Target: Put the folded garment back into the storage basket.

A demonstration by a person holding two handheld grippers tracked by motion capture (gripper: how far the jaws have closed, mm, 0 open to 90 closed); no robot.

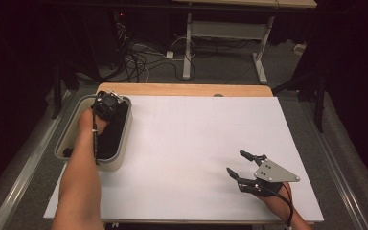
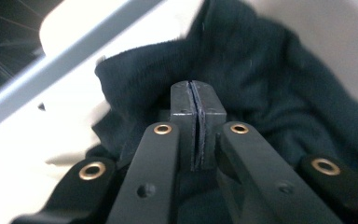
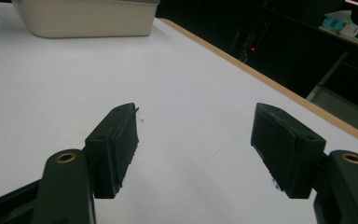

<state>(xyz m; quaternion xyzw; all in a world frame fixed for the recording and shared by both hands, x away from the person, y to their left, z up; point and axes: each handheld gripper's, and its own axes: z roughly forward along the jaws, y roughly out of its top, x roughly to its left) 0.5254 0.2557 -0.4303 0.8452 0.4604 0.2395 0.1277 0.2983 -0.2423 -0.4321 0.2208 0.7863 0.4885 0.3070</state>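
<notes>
A beige plastic bin [image 1: 124,125] stands at the table's left edge with a dark cloth [image 1: 112,136] lying in it. My left gripper [image 1: 106,106] reaches down into the bin from above. In the left gripper view its jaws [image 2: 194,93] are pressed together, just over the crumpled dark cloth [image 2: 270,79]. I cannot tell whether any fabric is pinched between the pads. The right gripper [image 1: 235,162] rests low over the white tabletop at the near right. Its jaws [image 3: 196,121] stand wide apart and hold nothing.
White sheet [image 1: 196,139] covers the table, with a wooden edge [image 1: 187,89] at the far side. The bin [image 3: 84,18] shows far off in the right gripper view. Beyond the table are cables [image 1: 139,57] on the floor and a desk frame [image 1: 188,43].
</notes>
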